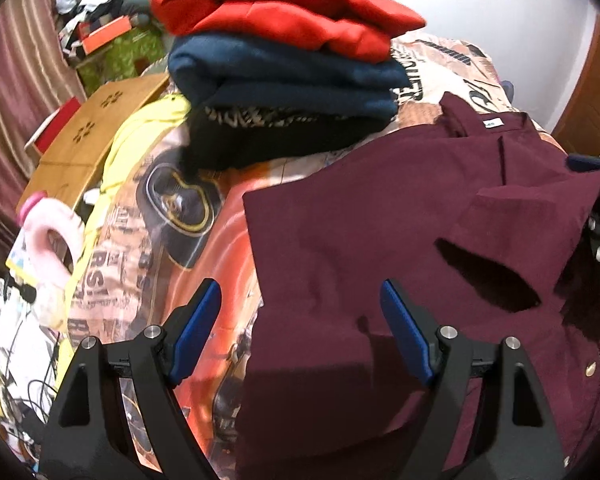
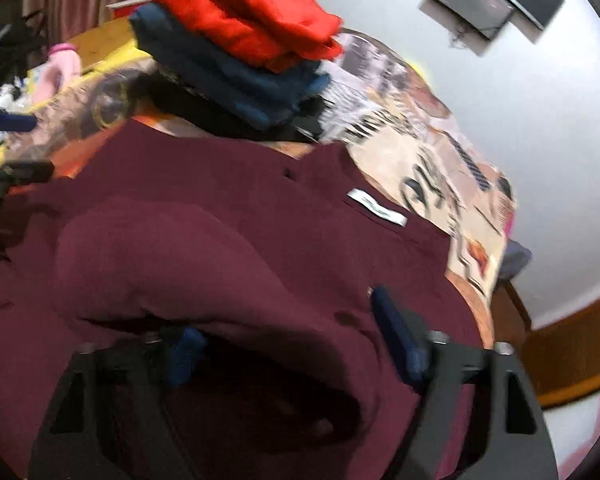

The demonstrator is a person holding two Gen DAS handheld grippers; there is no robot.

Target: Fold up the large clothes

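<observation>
The left gripper (image 1: 300,332) tilts steeply down, fingers spread, empty, over the maroon cloth shirt (image 1: 380,216) lying on the printed bedspread (image 1: 204,240). The right gripper (image 2: 284,332) tilts down too, fingers apart astride a raised shirt fold; grip unclear.

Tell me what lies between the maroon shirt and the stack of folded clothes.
Only bare printed bedspread separates maroon shirt from stack; left wrist view.

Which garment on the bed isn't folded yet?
The maroon shirt, spread flat by the grippers; the red top and navy one are folded and stacked.
</observation>
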